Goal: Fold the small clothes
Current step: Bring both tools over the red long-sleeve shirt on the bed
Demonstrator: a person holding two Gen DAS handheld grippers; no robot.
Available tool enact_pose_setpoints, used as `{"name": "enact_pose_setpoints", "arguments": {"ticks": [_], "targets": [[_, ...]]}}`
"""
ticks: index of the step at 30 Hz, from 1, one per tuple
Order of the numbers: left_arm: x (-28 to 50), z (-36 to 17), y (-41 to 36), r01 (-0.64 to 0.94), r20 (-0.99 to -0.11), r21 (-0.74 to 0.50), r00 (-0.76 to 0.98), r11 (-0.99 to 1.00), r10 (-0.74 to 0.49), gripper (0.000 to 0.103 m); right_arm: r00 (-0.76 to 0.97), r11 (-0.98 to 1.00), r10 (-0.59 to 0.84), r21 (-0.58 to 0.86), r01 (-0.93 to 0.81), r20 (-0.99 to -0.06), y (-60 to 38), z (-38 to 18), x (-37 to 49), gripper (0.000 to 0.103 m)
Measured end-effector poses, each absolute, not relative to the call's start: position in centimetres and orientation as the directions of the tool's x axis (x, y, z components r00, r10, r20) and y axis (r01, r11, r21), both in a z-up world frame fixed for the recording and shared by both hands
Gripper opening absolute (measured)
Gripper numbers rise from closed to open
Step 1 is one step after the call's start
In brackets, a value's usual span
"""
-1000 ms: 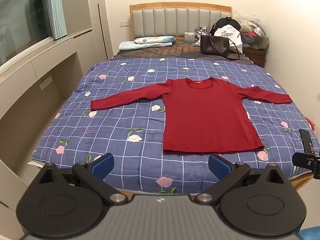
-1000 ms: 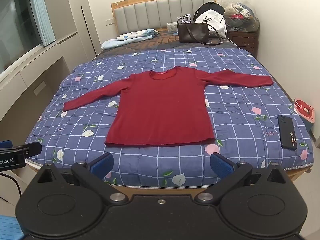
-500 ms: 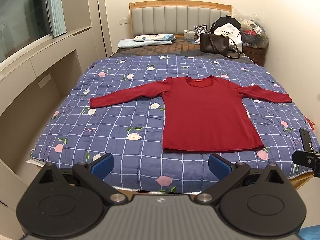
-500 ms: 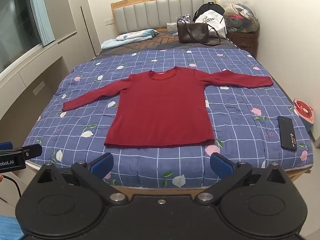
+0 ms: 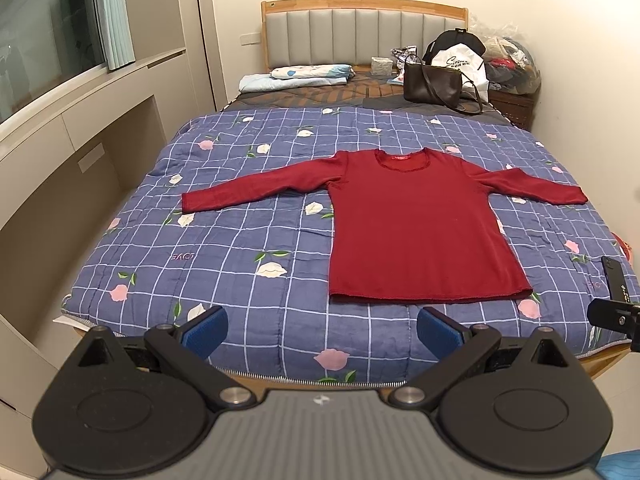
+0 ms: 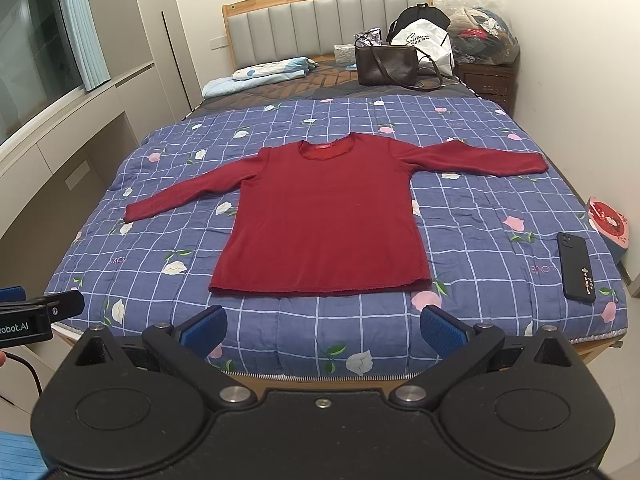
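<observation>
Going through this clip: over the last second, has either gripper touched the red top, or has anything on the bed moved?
Hardly anything changed. The left gripper drifted slightly, so the bed sits a touch differently in its view; the right gripper barely moved. Both stayed open and empty, short of the red top. The top stayed spread flat on the quilt with sleeves out, and the phone stayed put.

Matt knit red top [image 5: 416,220] on quilted cloth bedspread [image 5: 248,248]; wooden headboard [image 5: 364,2].
</observation>
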State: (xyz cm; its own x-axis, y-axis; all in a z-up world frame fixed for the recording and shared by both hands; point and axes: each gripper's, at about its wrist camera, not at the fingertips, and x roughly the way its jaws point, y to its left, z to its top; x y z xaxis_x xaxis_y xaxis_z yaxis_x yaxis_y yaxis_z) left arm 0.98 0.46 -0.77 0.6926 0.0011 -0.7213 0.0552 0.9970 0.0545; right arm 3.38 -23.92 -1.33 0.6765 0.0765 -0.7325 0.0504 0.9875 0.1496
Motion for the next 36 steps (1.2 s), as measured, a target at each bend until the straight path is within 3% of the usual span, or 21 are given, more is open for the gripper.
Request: {"name": "enact_pose_setpoints", "arguments": {"ticks": [36], "targets": [[1.58, -1.19, 0.74, 0.045, -0.73, 0.054, 0.683, 0.998, 0.008, 0.103, 0.675, 0.988, 0.074, 0.146, 0.052, -0.735, -23.81, -1.49, 3.76, 0.103]]}}
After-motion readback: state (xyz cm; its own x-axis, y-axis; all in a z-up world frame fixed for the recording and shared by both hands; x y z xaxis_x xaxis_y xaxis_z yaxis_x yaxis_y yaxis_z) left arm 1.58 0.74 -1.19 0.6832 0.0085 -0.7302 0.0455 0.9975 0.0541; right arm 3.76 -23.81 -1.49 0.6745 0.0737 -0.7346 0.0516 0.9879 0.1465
